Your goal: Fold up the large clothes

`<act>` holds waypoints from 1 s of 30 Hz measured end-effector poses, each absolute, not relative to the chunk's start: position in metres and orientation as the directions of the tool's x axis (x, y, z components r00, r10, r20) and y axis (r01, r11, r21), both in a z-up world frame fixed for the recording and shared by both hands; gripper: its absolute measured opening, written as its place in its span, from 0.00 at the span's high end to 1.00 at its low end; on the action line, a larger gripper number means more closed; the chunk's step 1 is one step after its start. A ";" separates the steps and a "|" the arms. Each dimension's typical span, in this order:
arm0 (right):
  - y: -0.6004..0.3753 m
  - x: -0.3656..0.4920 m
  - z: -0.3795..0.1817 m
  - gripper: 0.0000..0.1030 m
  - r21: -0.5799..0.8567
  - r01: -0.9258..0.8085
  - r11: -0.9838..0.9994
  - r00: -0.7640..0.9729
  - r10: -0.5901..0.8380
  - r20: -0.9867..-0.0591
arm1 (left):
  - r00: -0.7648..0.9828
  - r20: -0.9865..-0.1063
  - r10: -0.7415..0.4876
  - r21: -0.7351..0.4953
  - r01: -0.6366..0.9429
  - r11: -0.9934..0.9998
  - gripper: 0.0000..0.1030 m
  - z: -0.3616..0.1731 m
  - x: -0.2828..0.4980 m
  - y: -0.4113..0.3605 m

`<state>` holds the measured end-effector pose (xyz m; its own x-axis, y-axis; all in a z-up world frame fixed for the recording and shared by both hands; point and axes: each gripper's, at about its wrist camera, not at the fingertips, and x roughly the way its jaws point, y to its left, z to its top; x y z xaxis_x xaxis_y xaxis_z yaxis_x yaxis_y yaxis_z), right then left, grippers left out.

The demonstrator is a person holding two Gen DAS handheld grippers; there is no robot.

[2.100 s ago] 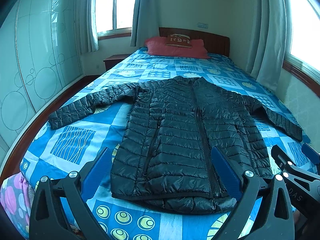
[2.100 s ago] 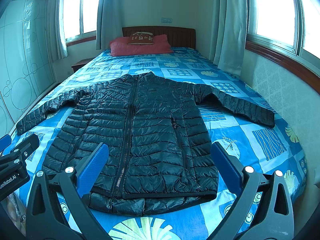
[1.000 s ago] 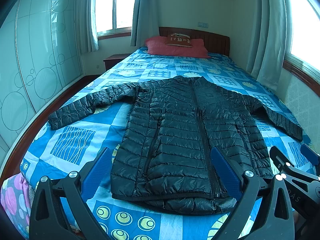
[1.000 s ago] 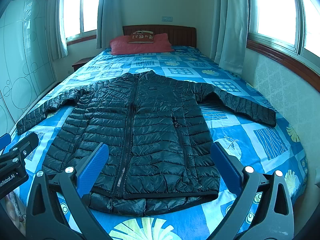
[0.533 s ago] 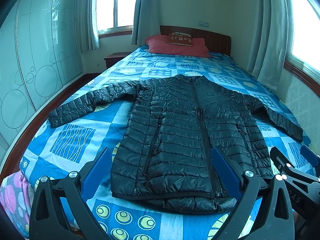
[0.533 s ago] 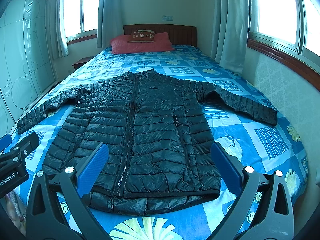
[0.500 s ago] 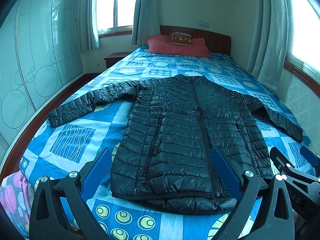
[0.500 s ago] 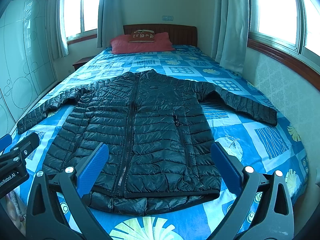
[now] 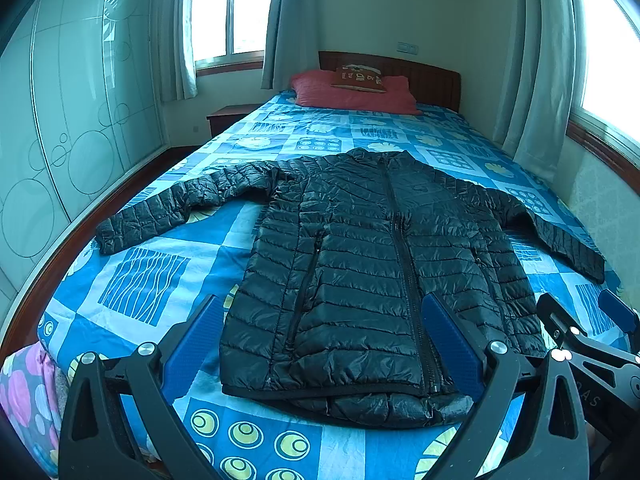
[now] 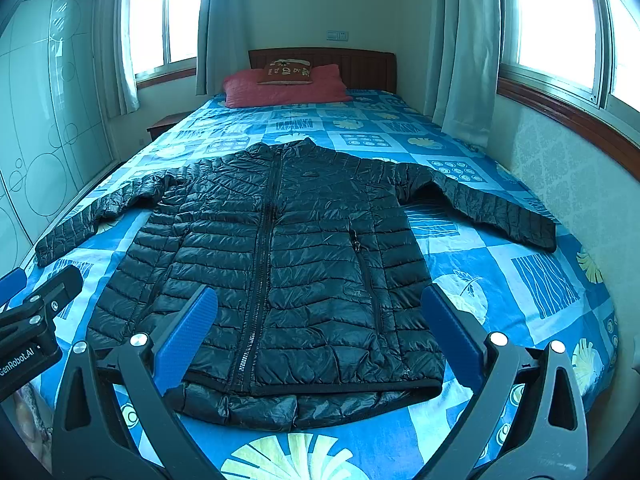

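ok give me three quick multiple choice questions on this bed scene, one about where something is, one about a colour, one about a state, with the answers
1. Where does the red pillow lie?
A. at the head of the bed, by the headboard
B. on the jacket
C. on the floor

2. What colour is the jacket?
A. white
B. black
C. yellow

3. How does the jacket lie?
A. folded in half
B. rolled into a bundle
C. flat, front up, both sleeves spread out

Answers:
1. A, it rests against the wooden headboard, far from the jacket.
2. B, the quilted shell is glossy black against the blue patterned bedspread.
3. C, the zipper runs up the middle and each sleeve reaches toward a side of the bed; the left gripper and the right gripper are both open and hold nothing.
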<state>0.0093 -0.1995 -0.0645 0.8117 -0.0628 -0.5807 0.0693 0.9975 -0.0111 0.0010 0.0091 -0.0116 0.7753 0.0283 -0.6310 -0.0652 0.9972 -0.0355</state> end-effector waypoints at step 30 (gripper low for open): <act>-0.353 0.102 -0.118 0.32 0.355 0.293 0.888 0.764 0.006 -0.646 | 0.647 -0.728 0.226 -0.038 -0.368 0.929 0.04 -0.094 0.096 0.117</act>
<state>0.1017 -0.3526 -0.1185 0.7636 0.0064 -0.6457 0.2931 0.8876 0.3554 0.0961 0.1166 -0.0939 0.6472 0.2263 -0.7280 -0.3682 0.9290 -0.0385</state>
